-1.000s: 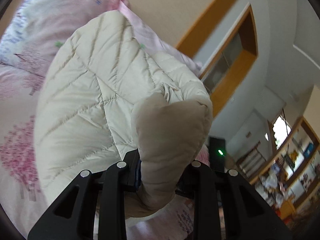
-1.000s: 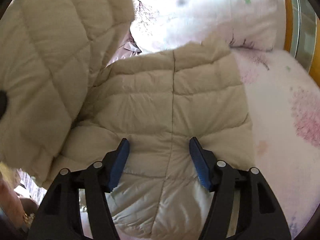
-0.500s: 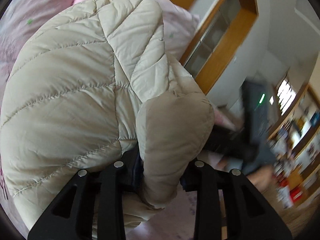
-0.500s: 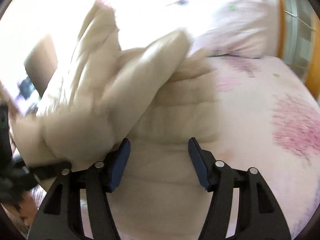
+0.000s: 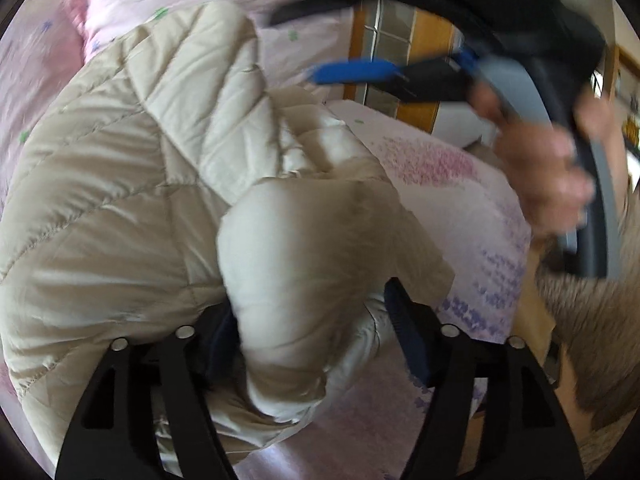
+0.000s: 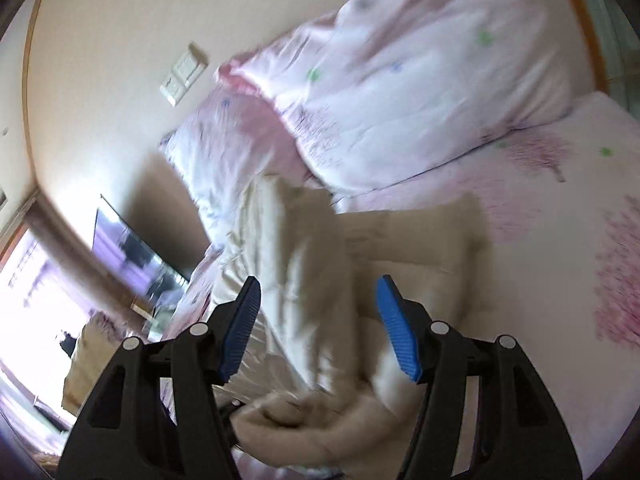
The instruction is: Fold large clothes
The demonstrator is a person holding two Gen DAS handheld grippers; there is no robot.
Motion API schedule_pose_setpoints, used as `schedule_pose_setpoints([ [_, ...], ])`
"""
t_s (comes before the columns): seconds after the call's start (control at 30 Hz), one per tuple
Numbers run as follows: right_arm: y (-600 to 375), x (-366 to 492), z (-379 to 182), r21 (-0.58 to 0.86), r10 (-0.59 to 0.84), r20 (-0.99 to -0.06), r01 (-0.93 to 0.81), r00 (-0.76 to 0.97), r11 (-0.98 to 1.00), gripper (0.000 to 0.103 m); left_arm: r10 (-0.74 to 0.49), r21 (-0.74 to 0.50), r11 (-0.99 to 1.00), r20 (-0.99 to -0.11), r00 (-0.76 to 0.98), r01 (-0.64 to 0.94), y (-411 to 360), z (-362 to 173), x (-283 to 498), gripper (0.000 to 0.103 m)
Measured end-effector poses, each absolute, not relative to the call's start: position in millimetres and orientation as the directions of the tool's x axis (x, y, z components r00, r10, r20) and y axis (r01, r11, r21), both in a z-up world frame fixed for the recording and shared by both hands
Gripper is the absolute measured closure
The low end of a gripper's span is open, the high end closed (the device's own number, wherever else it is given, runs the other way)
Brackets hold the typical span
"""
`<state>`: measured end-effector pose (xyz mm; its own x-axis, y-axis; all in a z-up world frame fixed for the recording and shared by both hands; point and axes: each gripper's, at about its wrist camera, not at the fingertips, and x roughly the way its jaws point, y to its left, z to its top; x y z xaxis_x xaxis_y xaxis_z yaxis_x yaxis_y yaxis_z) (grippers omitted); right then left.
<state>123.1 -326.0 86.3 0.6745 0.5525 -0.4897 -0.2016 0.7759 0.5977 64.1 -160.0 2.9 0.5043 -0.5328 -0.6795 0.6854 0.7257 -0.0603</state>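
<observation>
My left claw (image 5: 308, 320) grips a bunched sleeve of the cream puffer jacket (image 5: 120, 184), which lies on the pink floral bed (image 6: 560, 208); my right claw (image 6: 318, 320) hangs wide, empty (views blurry). I fear slippery padding could slide free, undoing the fold.

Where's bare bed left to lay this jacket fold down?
Bare pink sheet lies right of the jacket, below the pillow. The left gripper grips a jacket fold; the right gripper hangs open above it. Crowded: jacket's left edge, bunched against the duvet.
</observation>
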Motion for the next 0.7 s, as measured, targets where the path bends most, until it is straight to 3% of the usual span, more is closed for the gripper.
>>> schedule_pose_setpoints([
  [0.1, -306.9, 138.8, 88.2, 0.572, 0.552, -0.538, -0.205, 0.637, 0.794, 0.042, -0.52, -0.033, 0.718, -0.689, 0.505, 0.695, -165.2, 2.3, 62.4, 0.03],
  [0.17, -298.3, 148.9, 88.2, 0.573, 0.559, -0.557, -0.203, 0.614, 0.794, 0.048, -0.52, -0.033, 0.714, -0.693, 0.499, 0.699, -166.5, 2.7, 63.9, 0.029],
  [0.2, -297.2, 151.8, 88.1, 0.561, 0.545, -0.569, -0.194, 0.616, 0.805, 0.076, -0.523, -0.036, 0.712, -0.694, 0.495, 0.701, -166.4, 3.4, 64.4, 0.028],
  [0.23, -293.8, 153.1, 89.6, 0.546, 0.528, -0.586, -0.182, 0.615, 0.818, 0.084, -0.526, -0.041, 0.71, -0.694, 0.492, 0.703, -166.2, 4.3, 65.4, 0.028],
  [0.3, -298.7, 163.8, 79.7, 0.543, 0.512, -0.614, -0.149, 0.601, 0.826, 0.09, -0.535, -0.046, 0.703, -0.691, 0.485, 0.71, -172.6, 5.9, 66.1, 0.028],
  [0.4, -309.3, 174.4, 62.9, 0.562, 0.515, -0.637, -0.112, 0.574, 0.819, 0.091, -0.58, -0.086, 0.678, -0.672, 0.46, 0.73, -164.4, 17.4, 64.2, 0.028],
  [0.53, -321.8, 180.8, 41.6, 0.607, 0.541, -0.65, -0.064, 0.534, 0.792, 0.091, -0.672, -0.236, 0.64, -0.633, 0.384, 0.731, -135.0, 46.7, 71.2, 0.029],
  [0.63, -325.6, 182.2, 36.1, 0.625, 0.555, -0.646, -0.055, 0.525, 0.779, 0.091, -0.746, -0.373, 0.613, -0.565, 0.353, 0.697, -99.4, 77.3, 86.6, 0.028],
  [0.7, -327.2, 180.9, 35.1, 0.624, 0.553, -0.648, -0.051, 0.524, 0.78, 0.091, -0.751, -0.398, 0.633, -0.524, 0.402, 0.664, -75.0, 95.4, 100.3, 0.028],
])
